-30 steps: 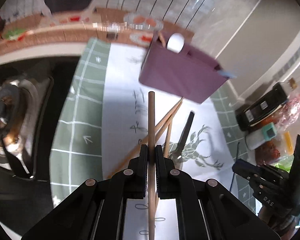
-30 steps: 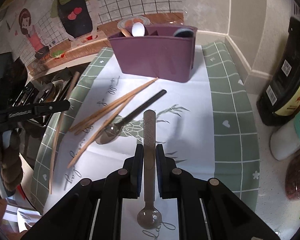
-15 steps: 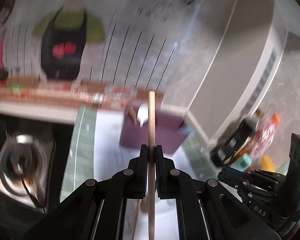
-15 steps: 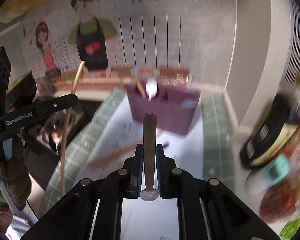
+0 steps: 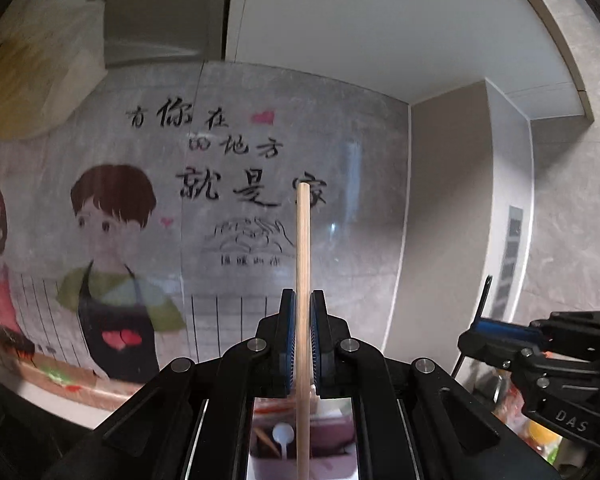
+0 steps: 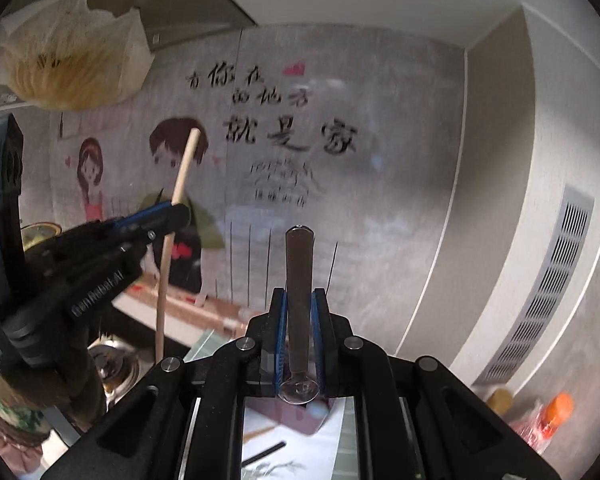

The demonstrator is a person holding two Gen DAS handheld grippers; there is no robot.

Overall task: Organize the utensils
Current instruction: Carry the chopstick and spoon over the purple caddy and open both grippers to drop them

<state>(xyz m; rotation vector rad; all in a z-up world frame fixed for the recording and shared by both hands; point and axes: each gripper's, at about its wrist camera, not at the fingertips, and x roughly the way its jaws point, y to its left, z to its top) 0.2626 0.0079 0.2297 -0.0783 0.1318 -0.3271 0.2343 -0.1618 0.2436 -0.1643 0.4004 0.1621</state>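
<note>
- Left wrist view: my left gripper [image 5: 302,340] has its jaws clamped on a wooden chopstick [image 5: 302,248], raised upright before the wall. I judge this the carry step; next comes lowering it into the purple holder [image 5: 332,440] below.
- Right wrist view: my right gripper [image 6: 300,340] pinches a metal spoon [image 6: 299,280], bowl nearest me. The holder [image 6: 300,416] looks blurred; the sink [image 6: 116,364] sits just beside the left gripper.

Open air ahead; purple organizer [image 6: 300,416] stands below
</note>
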